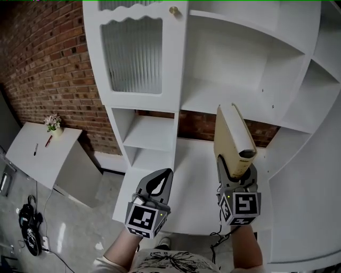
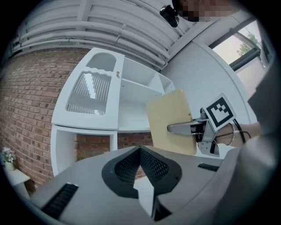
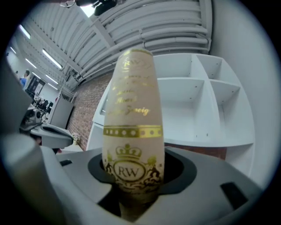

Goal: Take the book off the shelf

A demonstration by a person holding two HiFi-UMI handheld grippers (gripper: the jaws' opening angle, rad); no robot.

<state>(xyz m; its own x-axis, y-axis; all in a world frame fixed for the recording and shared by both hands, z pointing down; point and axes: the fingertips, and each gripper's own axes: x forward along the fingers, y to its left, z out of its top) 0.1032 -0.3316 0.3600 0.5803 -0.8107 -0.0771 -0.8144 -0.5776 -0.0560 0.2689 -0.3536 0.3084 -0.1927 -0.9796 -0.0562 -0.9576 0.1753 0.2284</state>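
Note:
My right gripper (image 1: 237, 169) is shut on the lower end of a cream book (image 1: 232, 137), which stands upright in front of the white shelf unit (image 1: 234, 85), clear of its boards. The right gripper view shows the book's spine (image 3: 134, 132) with gold lettering and a crown emblem, wedged between the jaws. In the left gripper view the book (image 2: 170, 119) hangs in the right gripper (image 2: 182, 128) off to the right. My left gripper (image 1: 161, 180) is lower left of the book, shut and holding nothing, its tips (image 2: 141, 151) meeting.
The shelf's open compartments show no items. A cabinet door with ribbed glass (image 1: 132, 53) and a brass knob (image 1: 173, 10) is at upper left. A brick wall (image 1: 48, 64) lies behind. A small white table (image 1: 37, 154) with a flower pot (image 1: 53, 123) stands left.

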